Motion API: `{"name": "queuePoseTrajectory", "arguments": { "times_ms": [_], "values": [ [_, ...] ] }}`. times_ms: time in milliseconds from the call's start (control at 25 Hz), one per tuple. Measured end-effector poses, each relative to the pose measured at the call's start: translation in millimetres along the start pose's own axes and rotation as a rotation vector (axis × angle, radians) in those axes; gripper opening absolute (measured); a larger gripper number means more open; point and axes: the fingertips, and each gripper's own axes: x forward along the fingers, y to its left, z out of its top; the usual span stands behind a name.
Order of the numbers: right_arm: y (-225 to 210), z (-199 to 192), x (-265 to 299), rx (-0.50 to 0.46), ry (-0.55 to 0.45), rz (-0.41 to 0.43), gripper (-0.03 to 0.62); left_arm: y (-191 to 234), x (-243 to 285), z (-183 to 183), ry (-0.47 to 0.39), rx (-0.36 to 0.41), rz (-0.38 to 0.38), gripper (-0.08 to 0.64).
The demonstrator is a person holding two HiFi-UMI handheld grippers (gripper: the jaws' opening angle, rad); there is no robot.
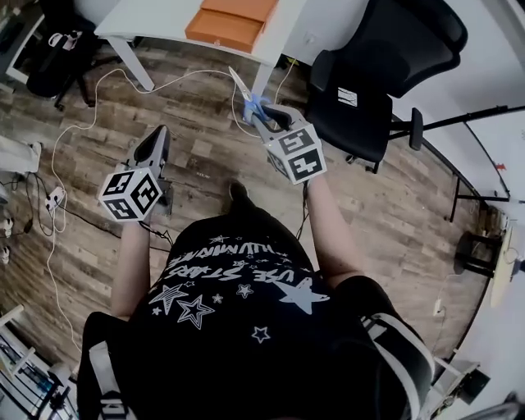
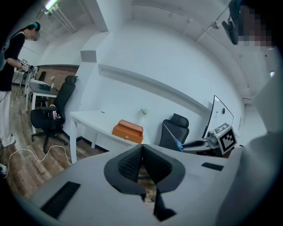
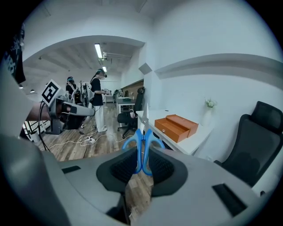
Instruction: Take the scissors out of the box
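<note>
Our right gripper [image 3: 142,164] is clamped on the blue handles of the scissors [image 3: 142,145], which are already out of the orange box [image 1: 230,25] at twelve o'clock. We should grip firmly, with the blades pointing away from us. Our left gripper [image 2: 142,160], closed on nothing, hangs at nine o'clock.

White table [image 1: 148,20], black office chair [image 1: 361,90] beside it, white cable [image 1: 189,75] across wooden floor [image 1: 205,156]

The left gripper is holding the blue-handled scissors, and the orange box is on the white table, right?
No: the right gripper holds the scissors, as the right gripper view shows; the left gripper is shut, empty. The orange box is on the white table.
</note>
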Motion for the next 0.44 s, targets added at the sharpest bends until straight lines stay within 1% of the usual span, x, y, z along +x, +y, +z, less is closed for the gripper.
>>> {"name": "queuePoseTrajectory", "arguments": {
  "times_ms": [80, 200, 440],
  "values": [
    [16, -7, -12, 0.001, -0.002, -0.008, 0.101, -5, -13, -7, 0.004, 0.002, -0.019, 0.018],
    [38, -21, -25, 0.004, 0.020, -0.027, 0.101, -8, -32, -19, 0.009, 0.010, -0.040, 0.018],
    [53, -42, -46, 0.033, 0.053, -0.033, 0.101, -19, -50, -31, 0.018, -0.016, -0.037, 0.018]
  ]
}}
